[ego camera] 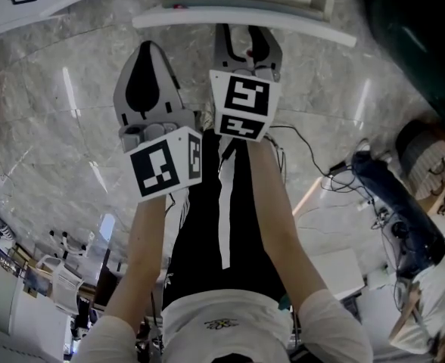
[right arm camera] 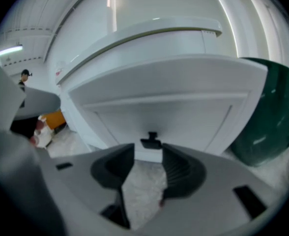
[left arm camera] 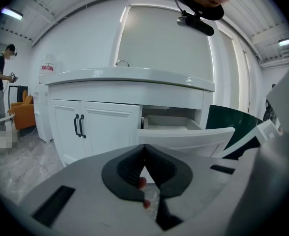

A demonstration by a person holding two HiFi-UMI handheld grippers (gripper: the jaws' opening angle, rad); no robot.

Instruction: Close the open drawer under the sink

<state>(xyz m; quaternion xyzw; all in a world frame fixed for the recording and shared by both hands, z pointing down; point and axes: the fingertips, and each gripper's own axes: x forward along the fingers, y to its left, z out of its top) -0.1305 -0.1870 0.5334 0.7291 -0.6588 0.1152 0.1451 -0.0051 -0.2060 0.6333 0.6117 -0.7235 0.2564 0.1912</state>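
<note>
The white drawer [ego camera: 238, 17] stands pulled out of the vanity, at the top of the head view. In the right gripper view its front panel [right arm camera: 174, 102] fills the middle, with a small black handle [right arm camera: 151, 141] low on it. My right gripper [right arm camera: 148, 156] is open, and the handle sits just beyond the gap between its tips, untouched. In the head view the right gripper [ego camera: 245, 32] points at the drawer front. My left gripper [ego camera: 148, 45] hangs to its left, further back and shut with nothing in it. From the left gripper [left arm camera: 144, 149], the open drawer [left arm camera: 184, 136] shows under the sink counter [left arm camera: 130, 75].
Two cabinet doors with black handles [left arm camera: 79, 126] are left of the drawer. A dark green object [right arm camera: 267, 112] stands close on the right. Cables [ego camera: 321, 157] lie on the marble floor, a person [ego camera: 404, 225] crouches at the right, and another person [left arm camera: 2, 77] stands far left.
</note>
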